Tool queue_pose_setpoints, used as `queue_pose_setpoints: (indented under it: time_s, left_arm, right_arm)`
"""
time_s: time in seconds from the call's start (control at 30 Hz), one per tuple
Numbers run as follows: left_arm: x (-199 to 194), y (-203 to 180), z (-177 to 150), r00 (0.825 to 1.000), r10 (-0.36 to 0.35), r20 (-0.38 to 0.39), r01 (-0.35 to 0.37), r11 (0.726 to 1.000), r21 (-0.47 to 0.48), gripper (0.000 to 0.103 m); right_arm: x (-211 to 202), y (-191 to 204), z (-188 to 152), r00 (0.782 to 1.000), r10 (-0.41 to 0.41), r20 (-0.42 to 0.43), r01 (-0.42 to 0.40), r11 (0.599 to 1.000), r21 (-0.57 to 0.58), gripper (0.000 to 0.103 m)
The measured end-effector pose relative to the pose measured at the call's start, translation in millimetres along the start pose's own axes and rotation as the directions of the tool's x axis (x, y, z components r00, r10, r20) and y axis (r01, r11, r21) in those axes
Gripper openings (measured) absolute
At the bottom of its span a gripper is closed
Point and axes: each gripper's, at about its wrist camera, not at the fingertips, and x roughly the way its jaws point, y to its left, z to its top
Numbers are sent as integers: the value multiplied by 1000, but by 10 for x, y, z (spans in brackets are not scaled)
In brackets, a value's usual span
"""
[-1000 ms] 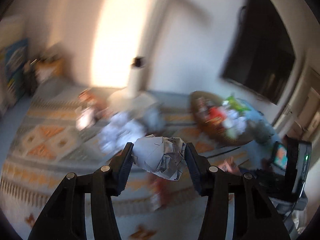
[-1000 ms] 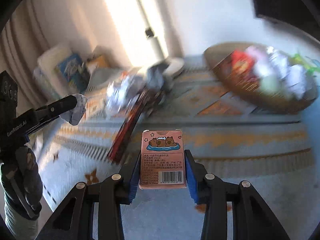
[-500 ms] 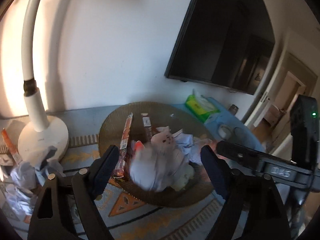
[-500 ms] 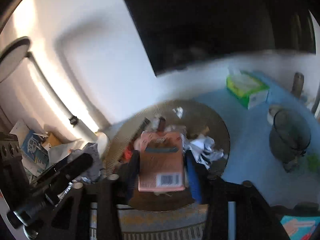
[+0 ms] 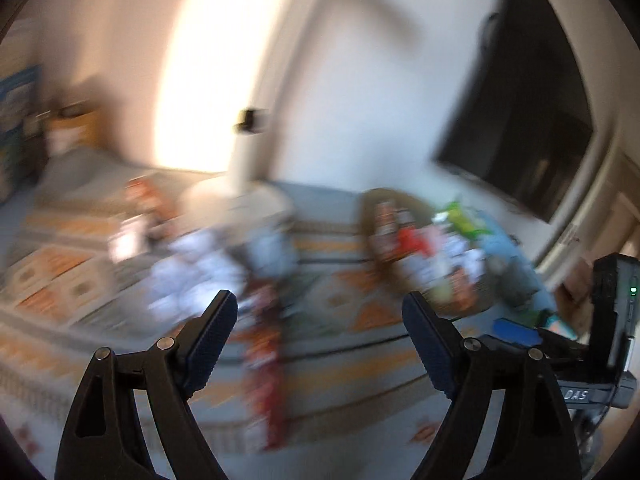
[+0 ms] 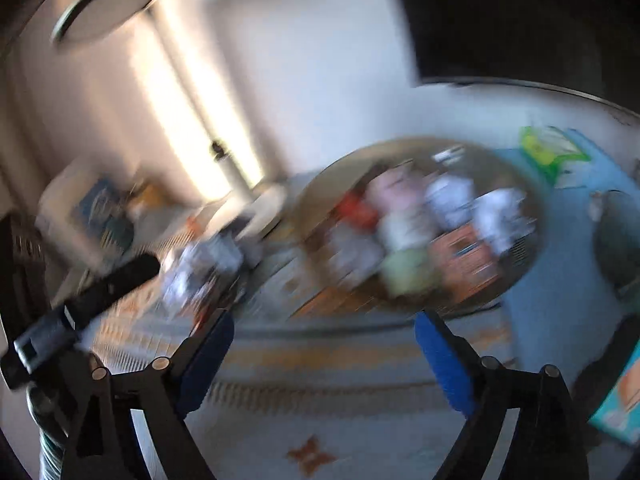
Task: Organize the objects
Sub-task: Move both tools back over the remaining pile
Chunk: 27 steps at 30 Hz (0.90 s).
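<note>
Both views are blurred by motion. My left gripper (image 5: pixel 320 312) is open and empty above the patterned cloth. My right gripper (image 6: pixel 324 332) is open and empty, just in front of the round brown basket (image 6: pixel 332 176). The basket holds several things: crumpled paper balls (image 6: pixel 496 212), a pink carton (image 6: pixel 394 186) and an orange box (image 6: pixel 464 256). The basket also shows in the left wrist view (image 5: pixel 370 208) at the right. A loose pile of crumpled paper (image 5: pixel 192 264) and a red snack packet (image 5: pixel 268 364) lie on the cloth ahead of my left gripper.
A white lamp base (image 5: pixel 240 204) and pole stand at the back by the wall. A green tissue box (image 6: pixel 552 152) sits on the blue surface right of the basket. A dark TV (image 5: pixel 528 128) hangs at right. The left gripper (image 6: pixel 80 304) shows at the right view's left.
Both grippers opened and let go: the paper ball and the pink carton now lie in the basket. Both grippers have pulled back from the basket; the left one swung left toward the paper pile.
</note>
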Motion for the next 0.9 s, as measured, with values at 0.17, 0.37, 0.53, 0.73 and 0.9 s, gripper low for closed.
queue_pose_setpoints:
  time_s: [0.17, 0.37, 0.53, 0.73, 0.9]
  left_arm:
    - [-150, 716, -392, 976, 219, -8, -219, 975, -35, 84]
    - [-76, 1098, -665, 972, 231, -41, -234, 965, -115, 84]
    - [116, 1201, -659, 971, 209, -120, -227, 961, -159, 90]
    - [127, 1147, -684, 966, 223, -131, -240, 962, -131, 94]
    - [120, 1147, -686, 968, 215, -131, -232, 964, -133, 97]
  right_arm:
    - [352, 345, -275, 997, 35, -75, -37, 999, -37, 92]
    - [701, 244, -497, 999, -42, -26, 41, 999, -28, 92]
    - [811, 145, -480, 996, -43, -81, 45, 999, 18, 92]
    - [905, 305, -503, 987, -127, -99, 121, 991, -60, 92]
    - [929, 338, -499, 986, -132, -104, 125, 989, -75, 96]
